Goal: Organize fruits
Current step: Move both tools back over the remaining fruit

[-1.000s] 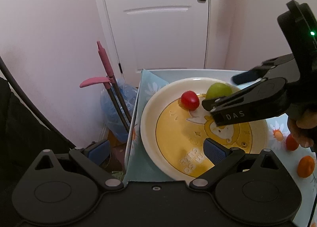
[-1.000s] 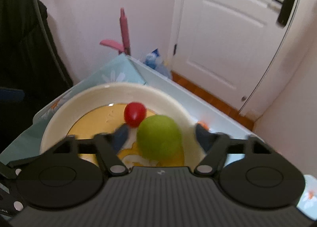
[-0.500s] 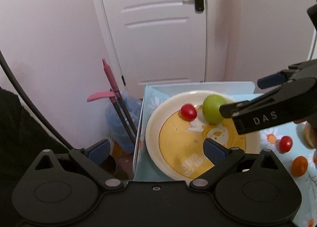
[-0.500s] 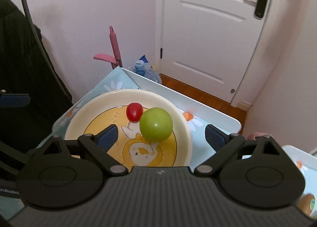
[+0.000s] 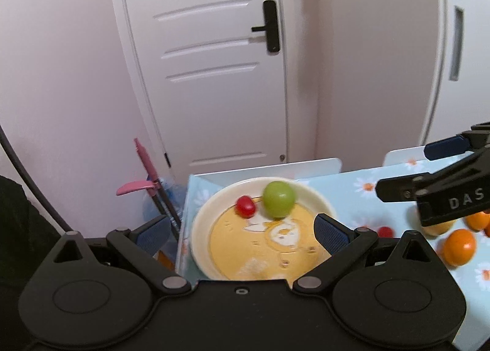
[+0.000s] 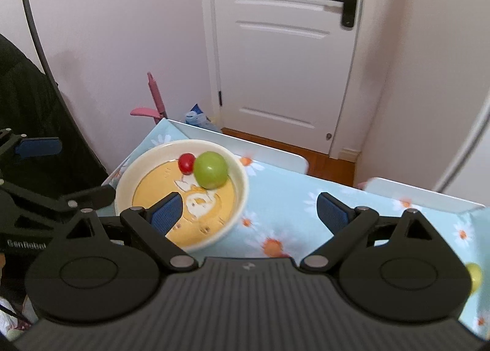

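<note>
White door panelling (image 6: 284, 44) and pale walls stood behind the floral-cloth table (image 6: 294, 207). On it, the plate (image 6: 239, 197) held the green fruit (image 6: 210, 169) and the small red fruit (image 6: 186, 163), the two touching or nearly so.

Change from the earlier frames: one second before, the right gripper (image 6: 248, 213) sat low with the green fruit between its fingers; it had since released and pulled back and up. Its fingers now stood wide apart and empty. The left gripper (image 5: 242, 233) also stood apart, empty, and had risen above the plate's near rim.

Judgement: one placement was complete. Orange fruits (image 5: 459, 246) remained on the cloth, well apart from the plate.
</note>
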### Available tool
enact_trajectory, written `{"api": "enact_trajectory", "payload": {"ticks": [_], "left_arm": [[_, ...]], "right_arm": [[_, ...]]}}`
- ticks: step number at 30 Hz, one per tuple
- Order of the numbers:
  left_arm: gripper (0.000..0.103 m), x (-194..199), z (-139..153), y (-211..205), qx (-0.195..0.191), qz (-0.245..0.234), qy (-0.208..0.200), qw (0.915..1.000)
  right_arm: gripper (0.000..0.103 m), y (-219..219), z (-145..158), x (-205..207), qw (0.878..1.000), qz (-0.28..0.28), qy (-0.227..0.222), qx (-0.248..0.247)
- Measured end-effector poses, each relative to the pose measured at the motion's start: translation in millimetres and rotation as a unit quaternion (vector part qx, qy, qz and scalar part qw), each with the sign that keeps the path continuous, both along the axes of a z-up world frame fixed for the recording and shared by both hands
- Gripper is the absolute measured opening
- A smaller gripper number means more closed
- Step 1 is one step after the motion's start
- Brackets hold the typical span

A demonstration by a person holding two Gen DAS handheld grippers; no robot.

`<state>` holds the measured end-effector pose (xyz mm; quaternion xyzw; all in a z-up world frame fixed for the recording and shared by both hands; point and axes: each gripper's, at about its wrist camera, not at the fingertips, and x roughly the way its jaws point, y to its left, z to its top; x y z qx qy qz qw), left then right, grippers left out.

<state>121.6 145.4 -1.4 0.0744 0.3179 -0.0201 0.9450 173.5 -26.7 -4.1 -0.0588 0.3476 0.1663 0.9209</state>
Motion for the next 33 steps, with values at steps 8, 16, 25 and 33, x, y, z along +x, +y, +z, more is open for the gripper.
{"api": "enact_trajectory", "payload": {"ticks": [8, 16, 25, 33], "left_arm": [[0.101, -42, 15, -60, -0.001, 0.002, -0.023, 0.9997], [0.101, -68, 5, -131, -0.014, -0.008, -0.022, 0.9996], [0.101, -73, -34, -204, -0.032, -0.04, 0.002, 0.9987], [0.097, -52, -77, -242, -0.064, -0.03, 0.029, 0.997]], "right_arm": [[0.103, -88, 9, -54, 1.0, -0.025, -0.015, -0.001], [0.103, -173, 2, -93, 0.999, -0.043, -0.015, -0.018], [0.103, -242, -29, -112, 0.998, -0.054, 0.0, -0.035], [0.103, -271, -69, -104, 0.998, -0.055, 0.011, -0.038]]}}
